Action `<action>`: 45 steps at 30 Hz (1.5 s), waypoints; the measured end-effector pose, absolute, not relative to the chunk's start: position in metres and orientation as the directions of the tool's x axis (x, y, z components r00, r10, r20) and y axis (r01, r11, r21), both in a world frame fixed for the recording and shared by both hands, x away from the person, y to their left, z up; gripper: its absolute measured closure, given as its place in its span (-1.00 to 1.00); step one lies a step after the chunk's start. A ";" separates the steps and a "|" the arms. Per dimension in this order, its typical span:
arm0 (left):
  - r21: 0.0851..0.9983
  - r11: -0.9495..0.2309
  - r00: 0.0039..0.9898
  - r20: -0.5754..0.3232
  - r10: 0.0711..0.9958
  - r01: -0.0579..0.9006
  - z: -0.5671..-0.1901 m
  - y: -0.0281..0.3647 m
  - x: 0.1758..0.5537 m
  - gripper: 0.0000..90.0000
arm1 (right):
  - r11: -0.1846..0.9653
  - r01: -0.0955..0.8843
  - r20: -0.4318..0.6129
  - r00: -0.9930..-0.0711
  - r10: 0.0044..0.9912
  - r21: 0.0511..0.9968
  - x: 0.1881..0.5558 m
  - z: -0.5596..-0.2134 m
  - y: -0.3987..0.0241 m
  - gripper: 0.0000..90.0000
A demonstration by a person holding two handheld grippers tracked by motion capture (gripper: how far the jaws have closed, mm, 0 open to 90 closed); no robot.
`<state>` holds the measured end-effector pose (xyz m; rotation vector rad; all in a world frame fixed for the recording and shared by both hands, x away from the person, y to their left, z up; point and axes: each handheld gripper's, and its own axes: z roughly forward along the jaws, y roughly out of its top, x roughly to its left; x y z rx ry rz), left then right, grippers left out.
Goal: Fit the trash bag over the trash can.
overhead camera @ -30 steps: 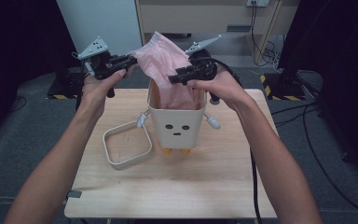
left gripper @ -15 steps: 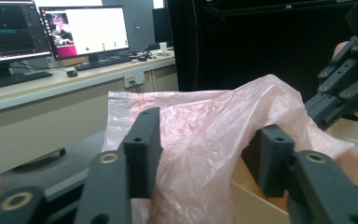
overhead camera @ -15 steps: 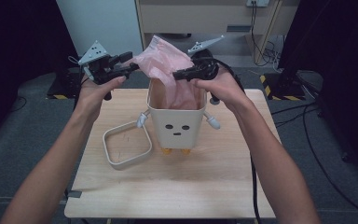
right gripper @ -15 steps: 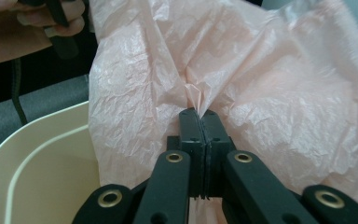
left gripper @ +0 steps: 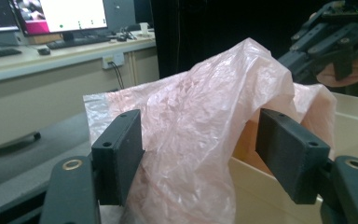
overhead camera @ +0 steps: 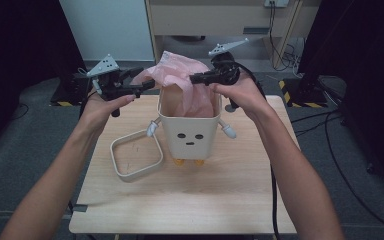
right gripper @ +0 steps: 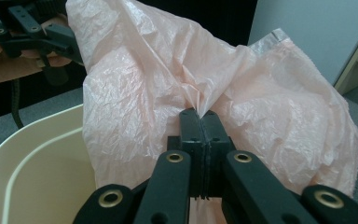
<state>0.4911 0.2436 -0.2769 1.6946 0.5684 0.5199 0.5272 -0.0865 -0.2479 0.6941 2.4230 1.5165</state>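
Pink bag going into the bin — one side let go

The pink plastic bag (overhead camera: 182, 85) bunches over the cream bin (overhead camera: 189, 131) on the tabletop (overhead camera: 190, 200). The right gripper (right gripper: 199, 116) pinches a fold; the left gripper (left gripper: 198, 154) has just spread, film loose between its jaws — likely regripping. The loose rim frame (overhead camera: 136, 156) waits beside.

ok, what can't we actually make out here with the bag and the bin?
- Inside of the bin: high view, covered by the pink plastic bag; contents and bag bottom hidden.
- Bag's lower part: left gripper view, cut off by the bottom edge, partly behind the left gripper, whose jaws have just been opening.
- Bag fold in the right gripper: right gripper view, hidden between the shut jaws.
- Bin's orange feet: high view, too small to detail.
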 end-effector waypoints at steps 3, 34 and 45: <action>0.983 -0.158 0.790 0.020 0.613 0.097 -0.277 0.244 0.488 -0.23 | 0.358 0.283 0.079 -0.868 0.490 0.890 0.527 -0.247 -0.088 1.00; 0.994 -0.110 0.765 0.070 0.640 0.001 -0.257 0.230 0.487 0.57 | 0.454 0.294 0.060 -0.885 0.462 0.841 0.505 -0.266 -0.096 1.00; 0.989 -0.146 0.781 0.107 0.615 -0.021 -0.254 0.231 0.489 0.91 | 0.374 0.285 0.081 -0.875 0.477 0.882 0.504 -0.256 -0.102 0.24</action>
